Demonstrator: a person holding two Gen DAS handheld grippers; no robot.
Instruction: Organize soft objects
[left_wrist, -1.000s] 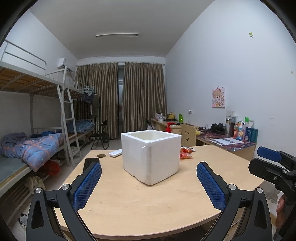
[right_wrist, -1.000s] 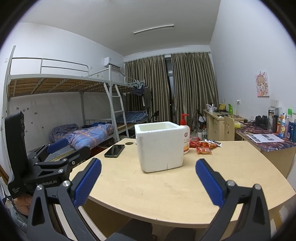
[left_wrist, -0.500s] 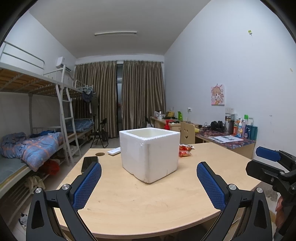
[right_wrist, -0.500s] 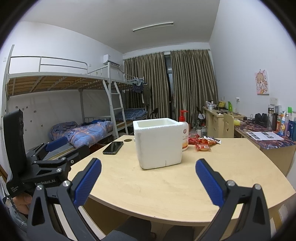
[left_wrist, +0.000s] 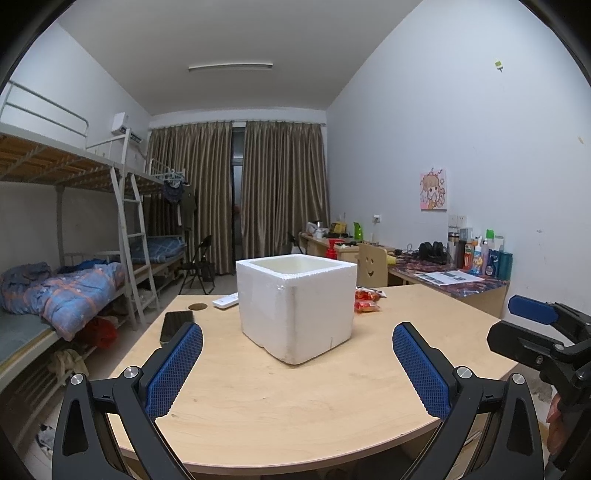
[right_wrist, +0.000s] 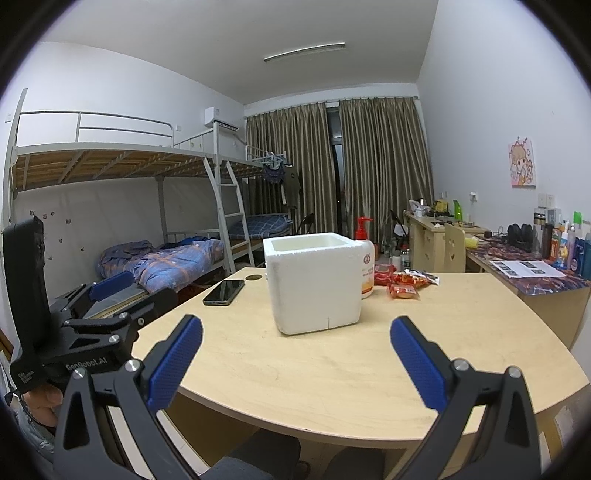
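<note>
Dorm worktop (left_wrist: 295, 398) holds a white foam box (left_wrist: 295, 306) and red snack packets (right_wrist: 402, 284). Nothing looks sorted yet; the left gripper (left_wrist: 297, 365) and right gripper (right_wrist: 295, 360) hover with fingers spread, empty.

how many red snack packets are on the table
3 visible: one beside the pump bottle, one nearer the camera, and one to its right. All lie behind the foam box, which may hide more.
</note>
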